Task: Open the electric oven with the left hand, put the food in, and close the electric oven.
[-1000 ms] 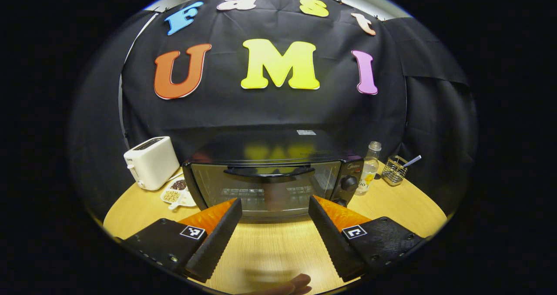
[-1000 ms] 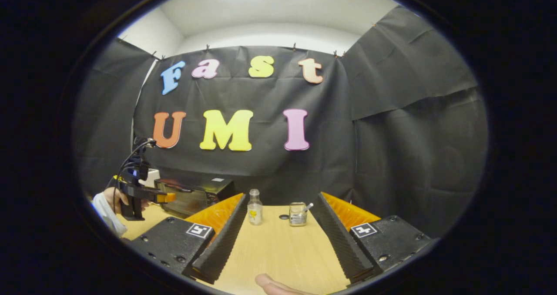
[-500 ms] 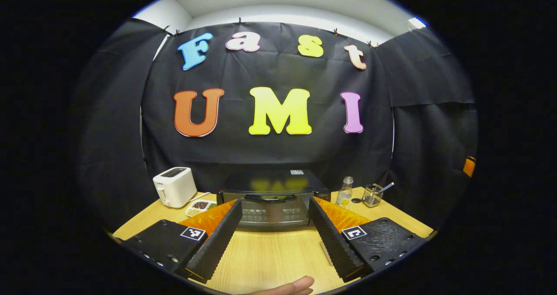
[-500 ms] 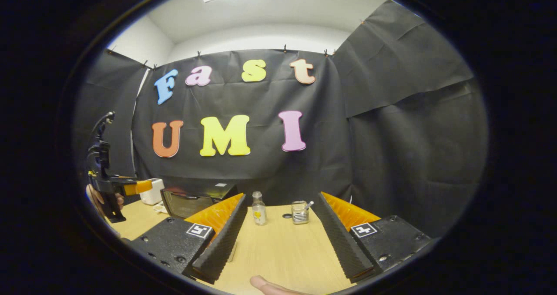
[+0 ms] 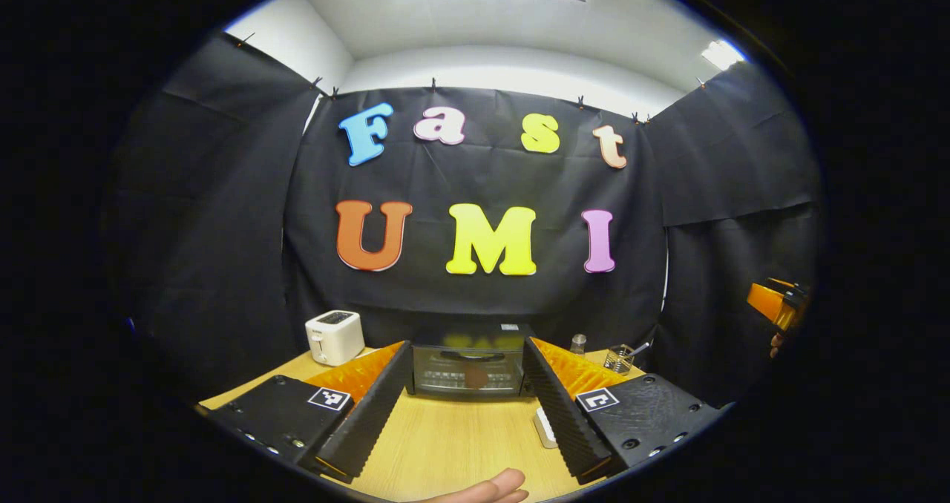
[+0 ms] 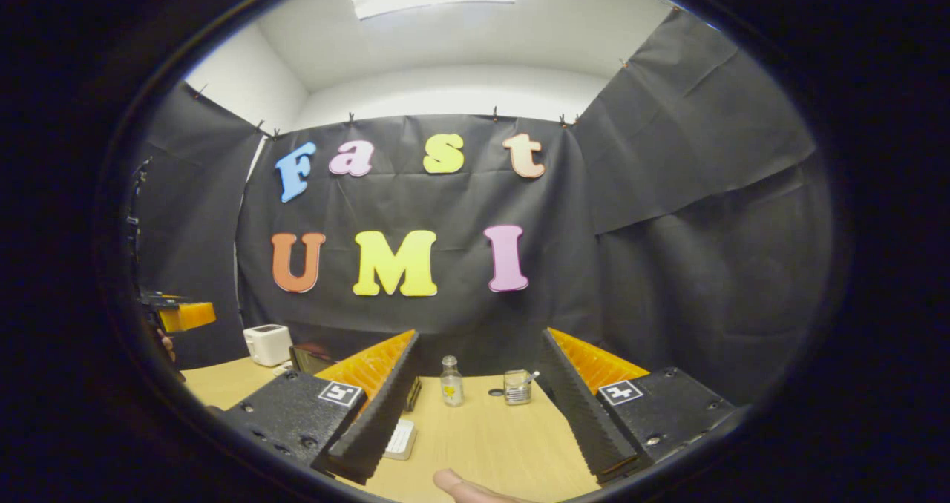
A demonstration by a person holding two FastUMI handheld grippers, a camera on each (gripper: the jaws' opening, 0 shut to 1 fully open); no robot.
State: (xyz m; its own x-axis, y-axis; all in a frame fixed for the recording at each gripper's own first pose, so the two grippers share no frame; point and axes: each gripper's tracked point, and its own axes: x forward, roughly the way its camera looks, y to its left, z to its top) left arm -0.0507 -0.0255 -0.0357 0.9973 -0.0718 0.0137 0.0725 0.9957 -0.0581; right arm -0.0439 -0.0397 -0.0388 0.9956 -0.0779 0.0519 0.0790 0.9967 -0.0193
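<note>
Left gripper view showed your left gripper held above the wooden table with its fingers spread wide and nothing between them. The electric oven stood at the far edge of the table, framed between those fingers, well apart from them, with its door closed. A white toaster sat to its left, a small bottle and a wire holder to its right. Right gripper view showed your right gripper likewise spread and empty, pointing at the bottle.
</note>
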